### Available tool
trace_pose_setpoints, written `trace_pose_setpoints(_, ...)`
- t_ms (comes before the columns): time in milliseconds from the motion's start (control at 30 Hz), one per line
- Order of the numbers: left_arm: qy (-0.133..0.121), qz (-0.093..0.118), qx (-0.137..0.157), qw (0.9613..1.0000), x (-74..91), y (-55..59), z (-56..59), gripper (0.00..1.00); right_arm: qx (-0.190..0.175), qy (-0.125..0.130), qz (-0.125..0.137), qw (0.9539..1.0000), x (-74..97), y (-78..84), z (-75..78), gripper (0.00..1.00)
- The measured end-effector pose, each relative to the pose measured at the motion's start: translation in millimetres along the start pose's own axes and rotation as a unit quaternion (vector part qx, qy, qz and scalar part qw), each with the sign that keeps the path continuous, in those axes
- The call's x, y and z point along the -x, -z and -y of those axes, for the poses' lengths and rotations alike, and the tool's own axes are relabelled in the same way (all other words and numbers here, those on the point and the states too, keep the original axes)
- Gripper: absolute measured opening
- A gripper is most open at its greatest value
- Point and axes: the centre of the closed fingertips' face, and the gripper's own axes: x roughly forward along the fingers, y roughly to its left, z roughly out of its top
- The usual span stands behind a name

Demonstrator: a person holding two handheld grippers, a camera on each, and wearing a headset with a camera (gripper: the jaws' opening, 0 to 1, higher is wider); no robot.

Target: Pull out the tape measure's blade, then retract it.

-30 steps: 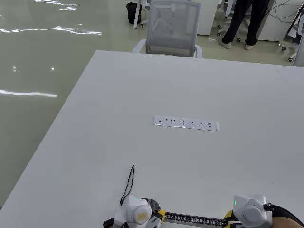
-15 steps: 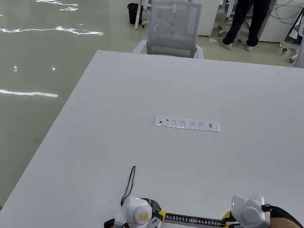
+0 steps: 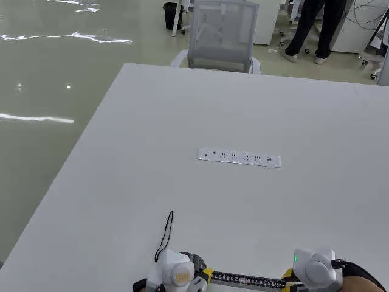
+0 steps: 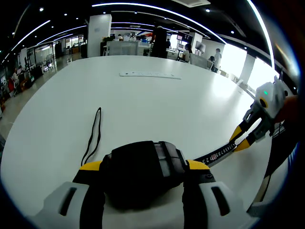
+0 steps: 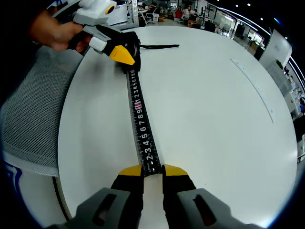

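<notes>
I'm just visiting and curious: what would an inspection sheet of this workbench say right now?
Surface: white table.
Job's things: tape measure case; blade pulled out, lying along the near edge.
Clutter: power strip at mid-table.
Grippers: left gripper shut on the case; right gripper shut on the blade's end.
Cables: nothing seen except the black wrist strap lying by the case.
Surroundings: grey chair, person standing beyond, glossy floor.

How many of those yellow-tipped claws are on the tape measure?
2: the left gripper clamps the case, and the right gripper pinches the blade at its end.
</notes>
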Motion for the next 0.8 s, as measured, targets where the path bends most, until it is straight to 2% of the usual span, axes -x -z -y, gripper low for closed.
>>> trace_pose_setpoints(800,-0.002,0.003,0.001,1.0,-0.7,-0.2,0.4,0.63,0.001,-0.003,0.003,1.0,-4.4,-11.3,-2.3,0.14)
